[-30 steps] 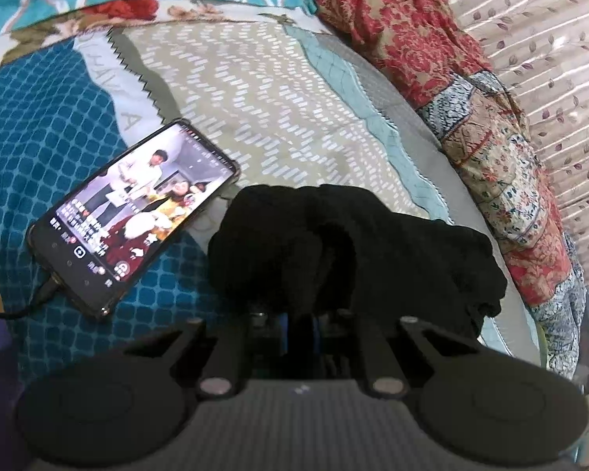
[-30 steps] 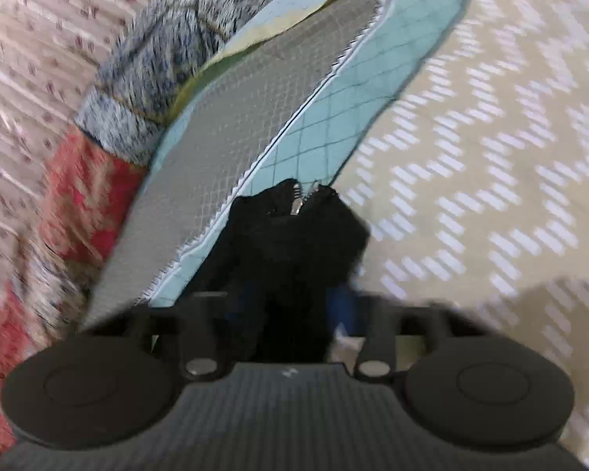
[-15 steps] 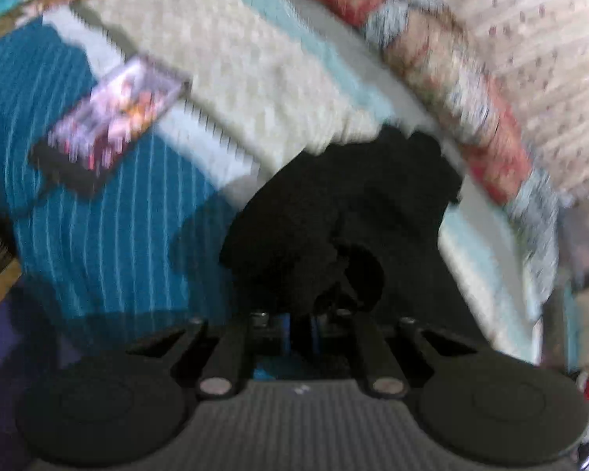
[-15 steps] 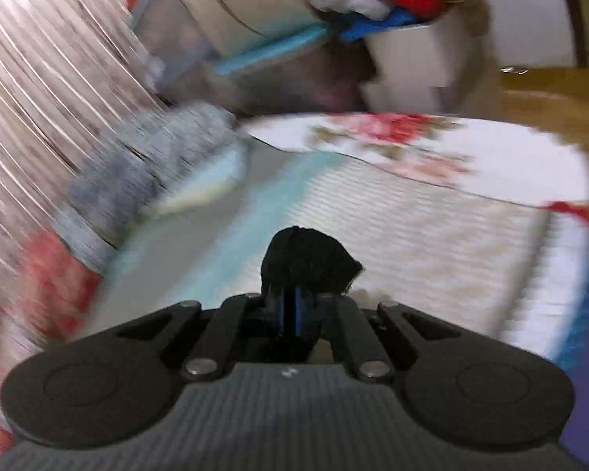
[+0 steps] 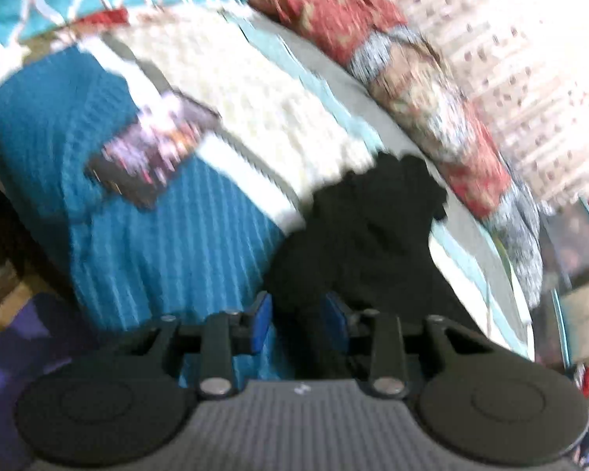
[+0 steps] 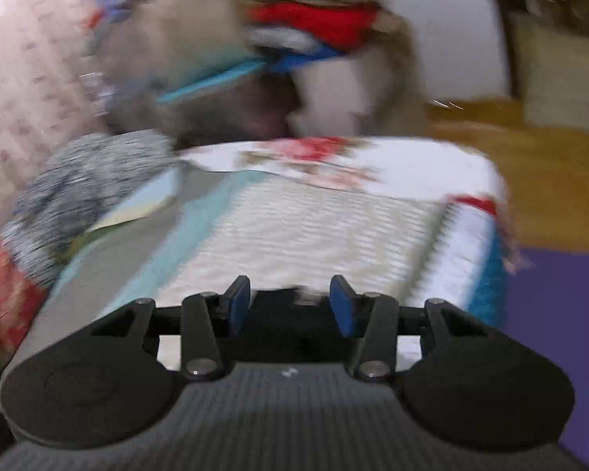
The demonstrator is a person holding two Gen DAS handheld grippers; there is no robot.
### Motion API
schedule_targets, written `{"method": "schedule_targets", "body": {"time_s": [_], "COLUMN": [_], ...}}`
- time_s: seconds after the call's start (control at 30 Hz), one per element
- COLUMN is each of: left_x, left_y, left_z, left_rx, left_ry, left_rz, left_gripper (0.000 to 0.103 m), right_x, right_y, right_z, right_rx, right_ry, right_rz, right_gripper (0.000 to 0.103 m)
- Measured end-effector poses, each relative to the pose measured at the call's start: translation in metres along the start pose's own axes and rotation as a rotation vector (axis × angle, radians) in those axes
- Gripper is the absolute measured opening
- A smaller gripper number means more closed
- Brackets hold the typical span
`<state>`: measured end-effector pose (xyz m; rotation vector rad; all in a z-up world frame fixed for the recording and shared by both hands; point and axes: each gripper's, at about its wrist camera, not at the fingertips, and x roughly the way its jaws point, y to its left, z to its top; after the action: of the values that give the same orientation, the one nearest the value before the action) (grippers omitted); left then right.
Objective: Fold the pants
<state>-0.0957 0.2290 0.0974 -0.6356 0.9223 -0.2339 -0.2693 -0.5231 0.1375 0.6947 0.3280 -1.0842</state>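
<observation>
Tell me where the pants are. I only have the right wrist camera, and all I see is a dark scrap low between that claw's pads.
Observer: In the left wrist view the black pants lie bunched on the bedspread, running away from the left claw.
Operator: Is that claw gripping them?
Observer: Its jaws are opening. Black fabric sits between the pads, but a blue pad face shows, so no pinch.
Operator: Anything else near them?
Observer: A phone, screen lit, lies on the bedspread's blue patch, left of the pants and apart from them.
</observation>
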Motion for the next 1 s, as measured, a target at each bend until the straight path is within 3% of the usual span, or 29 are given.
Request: {"method": "schedule_targets", "body": {"time_s": [0.1, 0.23, 0.4, 0.47, 0.63, 0.7, 0.77, 0.87, 1.0], "left_x": [0.01, 0.052, 0.138, 0.171, 0.229, 0.238, 0.239, 0.232, 0.214], "left_y": [0.005, -0.005, -0.022, -0.03, -0.056, -0.073, -0.093, -0.114, -0.119], "left_z": [0.029, 0.077, 0.117, 0.123, 0.111, 0.099, 0.083, 0.058, 0.039], "left_rx": [-0.005, 0.062, 0.087, 0.087, 0.129, 0.193, 0.308, 0.424, 0.462], "left_ry": [-0.048, -0.117, -0.096, -0.052, 0.076, 0.121, 0.139, 0.151, 0.122], "left_rz": [-0.01, 0.0, -0.018, -0.074, -0.137, -0.161, -0.163, -0.187, -0.171], "left_gripper": [0.028, 0.028, 0.027, 0.027, 0.028, 0.023, 0.016, 0.014, 0.013], "right_x": [0.001, 0.01, 0.014, 0.02, 0.048, 0.064, 0.085, 0.106, 0.141], "right_y": [0.042, 0.094, 0.165, 0.196, 0.291, 0.333, 0.373, 0.415, 0.46], "right_z": [-0.01, -0.044, -0.082, -0.088, -0.096, -0.107, -0.125, -0.158, -0.195], "right_rx": [-0.092, -0.178, -0.286, -0.325, -0.423, -0.479, -0.514, -0.542, -0.491], "right_ry": [0.057, 0.205, 0.369, 0.417, 0.443, 0.431, 0.441, 0.481, 0.549], "right_rz": [0.134, 0.298, 0.444, 0.487, 0.552, 0.567, 0.567, 0.581, 0.568], "right_gripper": [0.048, 0.048, 0.048, 0.048, 0.054, 0.058, 0.059, 0.059, 0.066]}}
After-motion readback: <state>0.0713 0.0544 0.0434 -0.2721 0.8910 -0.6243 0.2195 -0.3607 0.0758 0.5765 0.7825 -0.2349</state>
